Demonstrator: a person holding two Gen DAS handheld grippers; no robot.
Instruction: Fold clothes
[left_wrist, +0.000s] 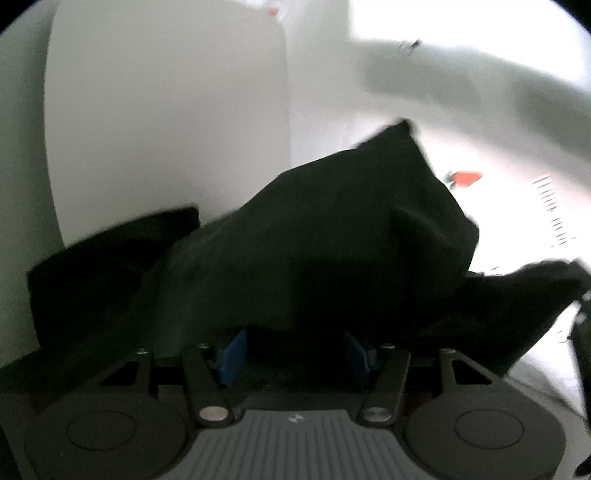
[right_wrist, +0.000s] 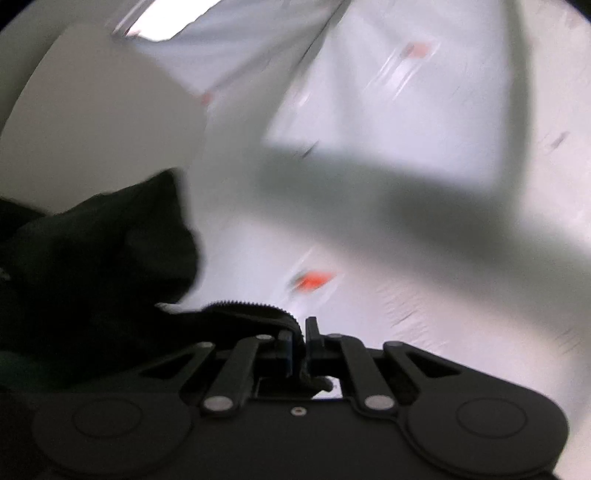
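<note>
A black garment (left_wrist: 332, 236) is bunched and lifted over a white surface. In the left wrist view it drapes over my left gripper (left_wrist: 295, 354); the blue pads (left_wrist: 232, 354) stand apart with cloth lying between them. In the right wrist view my right gripper (right_wrist: 300, 341) is shut on the garment's zippered edge (right_wrist: 251, 308), and the rest of the black cloth (right_wrist: 99, 258) hangs to the left. Both views are blurred by motion.
The white surface (left_wrist: 498, 155) carries a small red mark (left_wrist: 465, 178), which also shows in the right wrist view (right_wrist: 314, 279). A pale wall or panel (left_wrist: 166, 122) stands behind the garment. A broad grey shadow (right_wrist: 388, 206) crosses the surface.
</note>
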